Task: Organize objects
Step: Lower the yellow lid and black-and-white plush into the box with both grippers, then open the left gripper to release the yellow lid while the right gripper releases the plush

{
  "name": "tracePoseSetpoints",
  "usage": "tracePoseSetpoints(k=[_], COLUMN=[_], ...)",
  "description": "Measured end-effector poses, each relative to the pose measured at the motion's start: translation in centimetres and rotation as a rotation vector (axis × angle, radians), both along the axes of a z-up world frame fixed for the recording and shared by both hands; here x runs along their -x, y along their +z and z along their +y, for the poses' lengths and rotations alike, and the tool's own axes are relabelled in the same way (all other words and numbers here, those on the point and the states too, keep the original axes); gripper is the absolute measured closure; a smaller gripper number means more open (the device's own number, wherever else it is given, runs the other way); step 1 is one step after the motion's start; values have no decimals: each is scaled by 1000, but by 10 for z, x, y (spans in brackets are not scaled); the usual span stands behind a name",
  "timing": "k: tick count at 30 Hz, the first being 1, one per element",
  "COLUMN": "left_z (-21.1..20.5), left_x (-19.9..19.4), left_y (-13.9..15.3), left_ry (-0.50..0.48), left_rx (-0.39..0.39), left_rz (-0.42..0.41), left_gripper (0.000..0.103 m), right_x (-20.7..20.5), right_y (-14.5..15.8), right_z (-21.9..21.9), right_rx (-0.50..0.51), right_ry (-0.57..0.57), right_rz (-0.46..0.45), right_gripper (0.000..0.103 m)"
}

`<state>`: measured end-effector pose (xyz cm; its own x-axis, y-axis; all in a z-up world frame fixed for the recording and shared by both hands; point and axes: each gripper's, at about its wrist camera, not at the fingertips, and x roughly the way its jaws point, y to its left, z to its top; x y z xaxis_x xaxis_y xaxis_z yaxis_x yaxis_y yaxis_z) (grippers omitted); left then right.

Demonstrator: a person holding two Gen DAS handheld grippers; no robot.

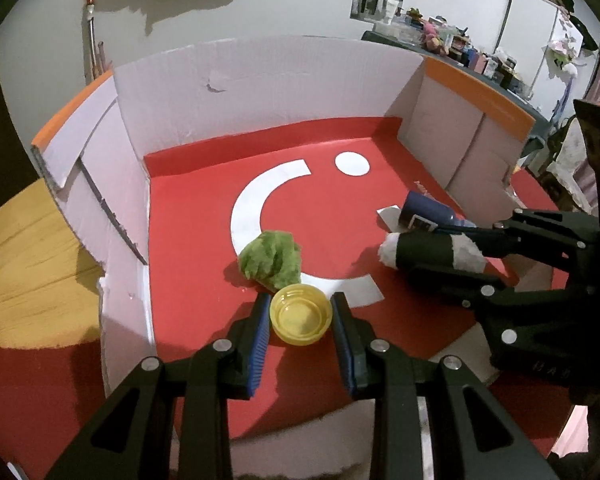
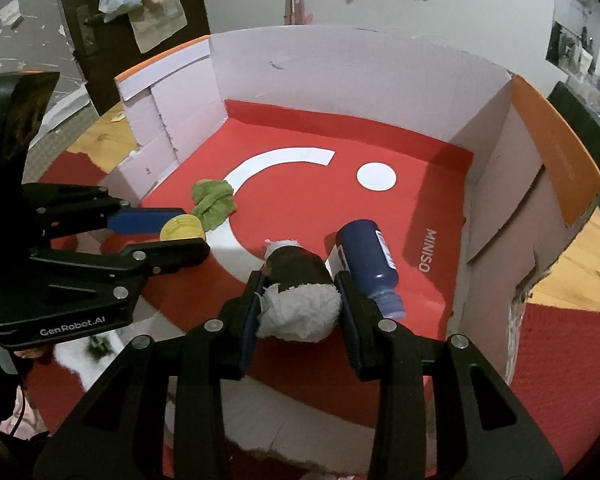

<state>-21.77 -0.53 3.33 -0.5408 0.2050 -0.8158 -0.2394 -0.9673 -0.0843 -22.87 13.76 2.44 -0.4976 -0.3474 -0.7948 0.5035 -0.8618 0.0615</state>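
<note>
We held two items over a red-floored box.
Our left gripper clasped a yellow cap; our right gripper clamped a black roll beside a blue bottle.

Left gripper clamping yellow cap, green cloth behind, red-floored box

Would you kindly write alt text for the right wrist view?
The right gripper clamps a dark roll stuffed with white paper over a red-floored cardboard box. A blue bottle lies beside it; the left gripper holds a yellow cap.
</note>
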Motion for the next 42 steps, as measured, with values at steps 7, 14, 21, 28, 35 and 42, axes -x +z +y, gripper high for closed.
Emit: tracePoseSetpoints(k=[7, 14, 21, 28, 35, 42], left_z=[1, 2, 3, 2, 1, 3], left_x=[8, 8, 9, 10, 10, 10], left_y=[-3, -4, -5, -5, -5, -5], left_ry=[10, 12, 12, 15, 18, 17], left_rx=[-9, -7, -3, -8, -14, -4], left_rz=[-6, 4, 8, 7, 6, 5], left_gripper=[71, 71, 71, 71, 71, 70], right_x=[11, 13, 12, 12, 11, 10], right_y=[-6, -10, -10, -10, -9, -9], right_z=[1, 0, 2, 2, 4, 5], right_rx=[-14, -26, -26, -16, 5, 34], right_ry=[-34, -30, -30, -31, -31, -33], right_rz=[13, 10, 11, 7, -9, -23], right_gripper=[69, 69, 69, 69, 69, 68])
